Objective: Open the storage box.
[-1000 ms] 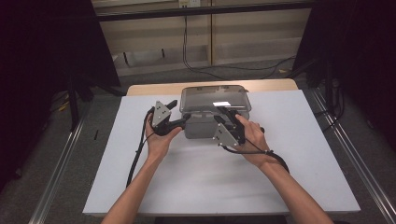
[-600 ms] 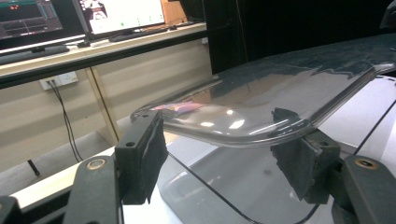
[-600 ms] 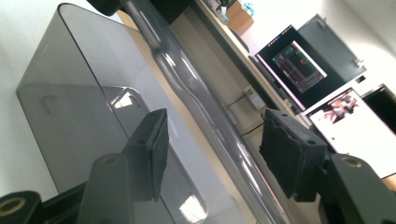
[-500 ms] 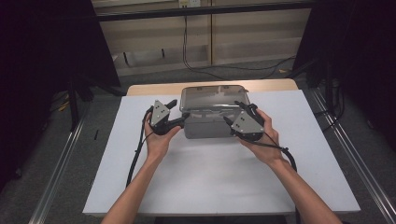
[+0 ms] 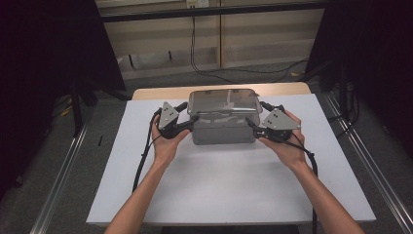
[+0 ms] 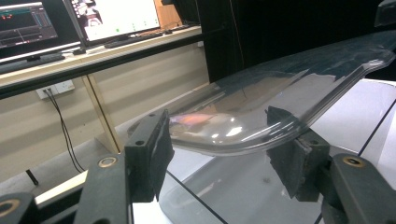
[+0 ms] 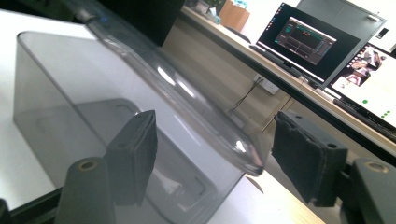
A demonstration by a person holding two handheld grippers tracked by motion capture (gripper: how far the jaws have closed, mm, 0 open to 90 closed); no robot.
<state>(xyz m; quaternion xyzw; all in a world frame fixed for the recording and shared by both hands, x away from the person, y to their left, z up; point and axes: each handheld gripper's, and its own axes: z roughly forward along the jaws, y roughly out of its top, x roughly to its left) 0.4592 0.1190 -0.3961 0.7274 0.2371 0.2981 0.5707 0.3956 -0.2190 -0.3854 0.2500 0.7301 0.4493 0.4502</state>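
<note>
Both grippers flank a smoky clear plastic box [image 5: 221, 129] that sits on the white table [image 5: 229, 190] at upper centre of the high view. At centre left of that frame, the left gripper [image 5: 187, 123] is held in the person's left hand [image 5: 164, 144], its tips at the box's left end. Its own view shows the jaws spread, with the overhanging edge of the box's clear lid [image 6: 280, 100] lying between them, not pinched. At centre right, the right gripper [image 5: 252, 127] sits in the right hand [image 5: 288, 148] against the box's right end. Its view also shows parted jaws, the lid's rim running between them above the grey box wall [image 7: 60, 98]. Monitors [image 7: 303, 39] stand in the background at upper right of the right gripper view.
</note>
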